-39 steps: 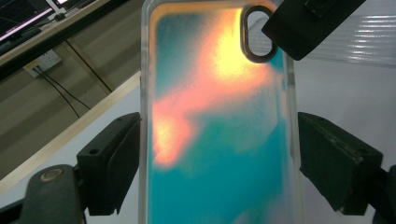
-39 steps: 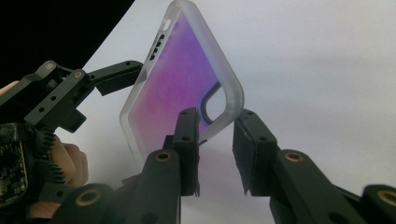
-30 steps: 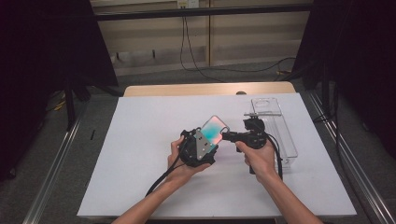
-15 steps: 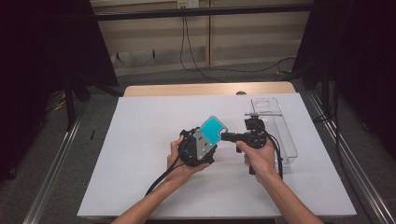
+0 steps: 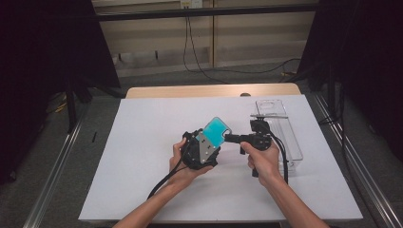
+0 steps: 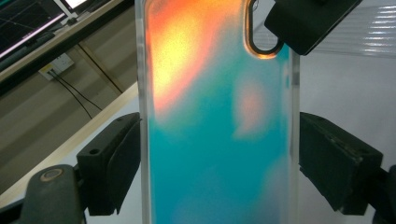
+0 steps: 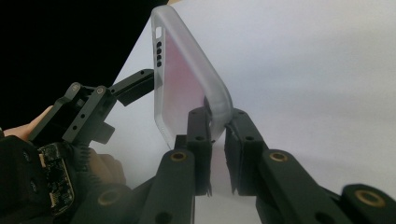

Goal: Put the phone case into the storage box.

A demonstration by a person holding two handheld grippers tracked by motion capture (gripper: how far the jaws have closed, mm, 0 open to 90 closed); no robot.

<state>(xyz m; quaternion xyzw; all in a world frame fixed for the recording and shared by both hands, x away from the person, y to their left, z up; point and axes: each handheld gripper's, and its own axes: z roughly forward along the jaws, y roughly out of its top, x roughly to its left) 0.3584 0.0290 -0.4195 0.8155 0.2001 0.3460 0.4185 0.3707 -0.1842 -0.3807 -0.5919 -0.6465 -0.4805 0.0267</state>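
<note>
Phone case with a teal and orange sheen is held up off the surface, over its middle, between the two grippers. In the left gripper view the case stands upright between the left gripper's jaws, whose black pads are pressed against its two long clear edges, so the left gripper is closed on it. In the high view this gripper is seen just below and left of the case, with its grey plate on top and its cable trailing toward the near edge of the surface.

The right gripper is brought in from the right side of the case. In the right gripper view its jaws have just been closing, and one corner of the frosted case is pinched between their tips; the case is tilted there, with a row of small holes visible along its short edge. The left gripper is seen farther off in that view, at the case's side.

A clear plastic tray lies on the surface near its right edge, just beyond the right hand and apart from the case.
</note>
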